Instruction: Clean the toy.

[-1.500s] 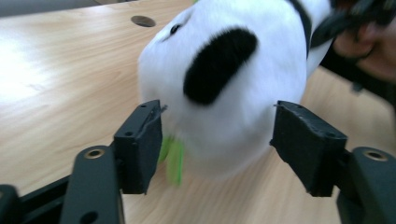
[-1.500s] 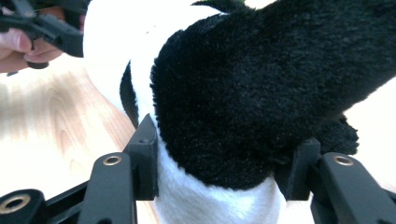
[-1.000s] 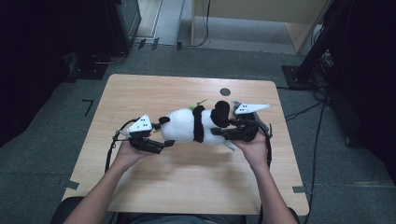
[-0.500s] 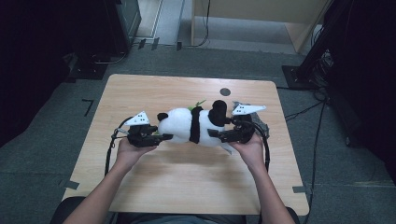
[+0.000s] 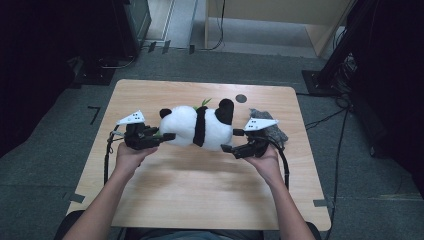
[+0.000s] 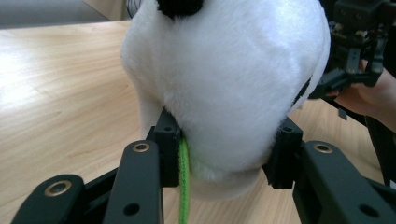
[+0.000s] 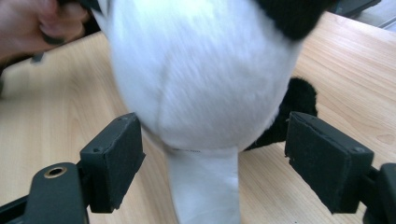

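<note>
your left claw (image 5: 167,136) is clamped on the soft panda plush (image 5: 197,127) at its 9 o'clock end, a green strand caught against one pad, while your right claw (image 5: 231,141) has just been opening and stands wide at the 3 o'clock end, pads clear of the fur. the plush sits mid-bench (image 5: 200,195), light and squashy. it'll sag and slip, so grip deep into the stuffing, not the surface pile.
</note>
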Demonstrator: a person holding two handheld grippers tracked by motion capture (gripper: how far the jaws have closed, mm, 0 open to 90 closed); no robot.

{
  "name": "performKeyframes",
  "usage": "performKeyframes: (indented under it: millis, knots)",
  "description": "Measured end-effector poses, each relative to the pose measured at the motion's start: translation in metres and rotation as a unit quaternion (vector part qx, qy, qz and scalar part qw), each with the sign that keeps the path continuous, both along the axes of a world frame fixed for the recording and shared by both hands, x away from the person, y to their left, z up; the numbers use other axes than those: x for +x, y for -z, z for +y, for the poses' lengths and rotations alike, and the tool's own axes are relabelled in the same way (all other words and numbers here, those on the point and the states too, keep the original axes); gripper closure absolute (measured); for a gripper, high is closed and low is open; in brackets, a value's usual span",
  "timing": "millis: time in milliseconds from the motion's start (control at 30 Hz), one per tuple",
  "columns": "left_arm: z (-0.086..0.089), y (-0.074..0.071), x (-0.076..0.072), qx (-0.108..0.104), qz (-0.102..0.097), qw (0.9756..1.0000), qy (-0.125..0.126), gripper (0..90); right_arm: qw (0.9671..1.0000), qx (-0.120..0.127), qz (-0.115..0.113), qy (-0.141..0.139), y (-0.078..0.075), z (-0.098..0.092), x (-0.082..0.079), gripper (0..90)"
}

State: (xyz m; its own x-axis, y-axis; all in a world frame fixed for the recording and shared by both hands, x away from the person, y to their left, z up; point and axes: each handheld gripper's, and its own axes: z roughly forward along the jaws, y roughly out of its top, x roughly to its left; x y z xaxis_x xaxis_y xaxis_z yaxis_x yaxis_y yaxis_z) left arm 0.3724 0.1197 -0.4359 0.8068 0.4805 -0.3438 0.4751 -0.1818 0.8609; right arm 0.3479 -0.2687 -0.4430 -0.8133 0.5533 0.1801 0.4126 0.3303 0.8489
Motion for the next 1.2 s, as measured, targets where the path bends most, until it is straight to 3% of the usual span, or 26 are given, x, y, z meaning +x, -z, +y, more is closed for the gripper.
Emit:
performKeyframes:
  millis: [100, 167, 267, 400, 533, 633, 700, 733, 767, 867, 967, 1200]
  knots:
    - [-0.002, 0.000, 0.002, -0.016, 0.022, 0.9996, 0.010, 58.0, 0.9995, 0.018, -0.004, -0.025, 0.003, 0.002, 0.000, 19.5]
    - [-0.004, 0.003, 0.005, -0.024, 0.044, 0.9985, 0.024, 57.8, 0.9995, 0.009, -0.019, -0.023, 0.003, 0.006, -0.002, 18.2]
    - [-0.006, 0.009, 0.009, -0.034, 0.078, 0.9961, 0.022, 57.2, 0.9988, -0.018, -0.042, -0.018, 0.002, 0.010, -0.007, 22.4]
    - [-0.009, 0.009, 0.007, -0.018, 0.060, 0.9980, 0.014, 55.5, 0.9979, -0.041, -0.050, -0.006, 0.002, 0.013, -0.011, 33.4]
    - [-0.013, 0.011, 0.005, 0.004, 0.045, 0.9990, 0.004, 46.9, 0.9983, -0.041, -0.040, 0.011, 0.000, 0.012, -0.012, 41.7]
    - [-0.014, 0.012, 0.005, 0.008, 0.025, 0.9996, -0.002, 36.2, 0.9993, -0.030, -0.009, 0.023, -0.002, 0.010, -0.009, 44.5]
    - [-0.016, 0.013, 0.004, 0.028, -0.017, 0.9995, -0.005, 25.4, 0.9989, -0.018, 0.025, 0.037, -0.006, 0.008, -0.006, 44.9]
    - [-0.017, 0.013, 0.002, 0.045, -0.036, 0.9983, -0.004, 24.1, 0.9985, -0.006, 0.037, 0.040, -0.007, 0.007, -0.005, 45.1]
    - [-0.019, 0.013, 0.000, 0.053, -0.042, 0.9977, -0.001, 23.4, 0.9979, 0.008, 0.046, 0.044, -0.010, 0.004, -0.004, 45.2]
    - [-0.023, 0.015, -0.003, 0.065, -0.047, 0.9967, 0.012, 23.5, 0.9976, 0.016, 0.044, 0.051, -0.018, -0.002, -0.005, 45.8]
    - [-0.026, 0.017, -0.005, 0.065, -0.045, 0.9968, 0.016, 23.2, 0.9961, 0.038, 0.056, 0.057, -0.021, -0.008, -0.005, 45.9]
    - [-0.034, 0.022, -0.009, 0.081, -0.026, 0.9963, -0.010, 24.6, 0.9952, 0.035, 0.072, 0.055, -0.020, -0.005, -0.005, 43.5]
